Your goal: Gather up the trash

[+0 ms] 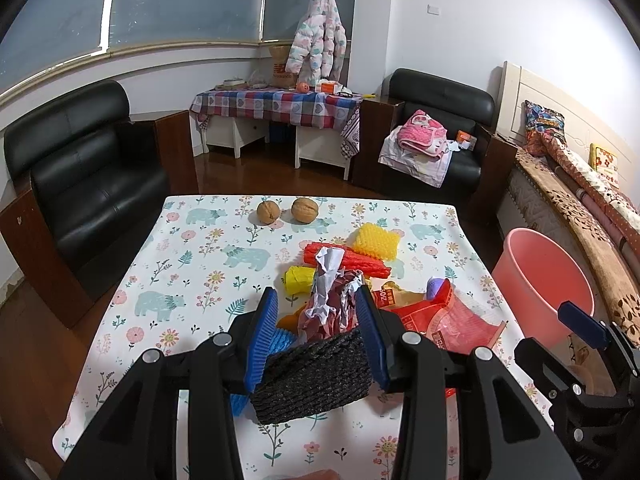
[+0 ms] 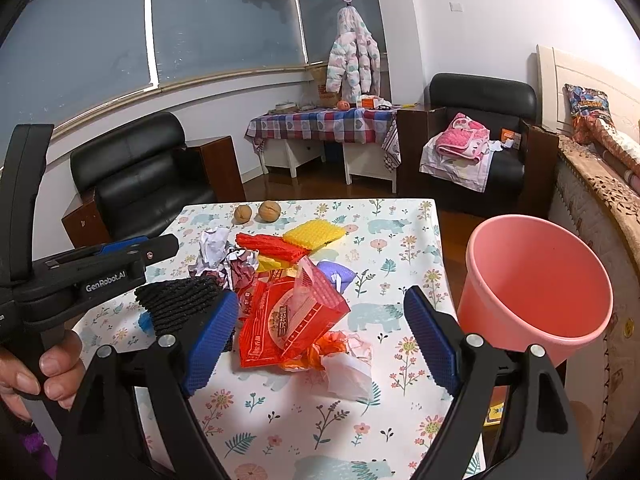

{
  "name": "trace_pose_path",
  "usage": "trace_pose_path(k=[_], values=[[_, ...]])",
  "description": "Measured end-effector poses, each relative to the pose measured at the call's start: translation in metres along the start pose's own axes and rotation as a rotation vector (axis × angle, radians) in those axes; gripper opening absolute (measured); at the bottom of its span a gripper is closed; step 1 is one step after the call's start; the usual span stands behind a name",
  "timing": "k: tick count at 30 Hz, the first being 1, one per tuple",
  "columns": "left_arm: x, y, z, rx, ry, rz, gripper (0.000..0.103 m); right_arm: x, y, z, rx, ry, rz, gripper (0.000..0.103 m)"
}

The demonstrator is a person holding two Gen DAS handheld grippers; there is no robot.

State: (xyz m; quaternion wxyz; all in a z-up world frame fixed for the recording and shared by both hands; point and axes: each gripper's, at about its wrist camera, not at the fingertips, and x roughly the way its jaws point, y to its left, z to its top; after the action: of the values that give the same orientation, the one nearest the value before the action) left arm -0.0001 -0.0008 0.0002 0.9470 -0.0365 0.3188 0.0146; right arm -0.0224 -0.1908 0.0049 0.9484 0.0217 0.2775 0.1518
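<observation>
A living room with black armchairs holds a table [image 2: 400, 240] under a floral, bear-print cloth. At its centre we see a trash pile: crumpled foil wrapper [image 1: 332, 300], red snack bag [image 2: 292, 320], yellow foam [image 1: 376, 242]. Our left hand-held gripper [image 1: 316, 312] pinches a black foam net [image 1: 316, 376] between its blue pads. Our right hand-held gripper [image 2: 316, 332] hangs spread wide above the pile, holding nothing. A pink bucket [image 2: 536, 280] stands beside the table's right edge.

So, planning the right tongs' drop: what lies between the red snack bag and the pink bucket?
Only bare floral tablecloth between red snack bag and pink bucket, per right wrist view.
</observation>
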Motion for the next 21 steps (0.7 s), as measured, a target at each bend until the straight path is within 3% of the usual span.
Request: trace_pose_path(k=[21], values=[[0.0000,-0.0002,0.0001,-0.001,0.002,0.000,0.041,0.0021,-0.0028,-0.0033,0.017,0.019,0.003,0.085]])
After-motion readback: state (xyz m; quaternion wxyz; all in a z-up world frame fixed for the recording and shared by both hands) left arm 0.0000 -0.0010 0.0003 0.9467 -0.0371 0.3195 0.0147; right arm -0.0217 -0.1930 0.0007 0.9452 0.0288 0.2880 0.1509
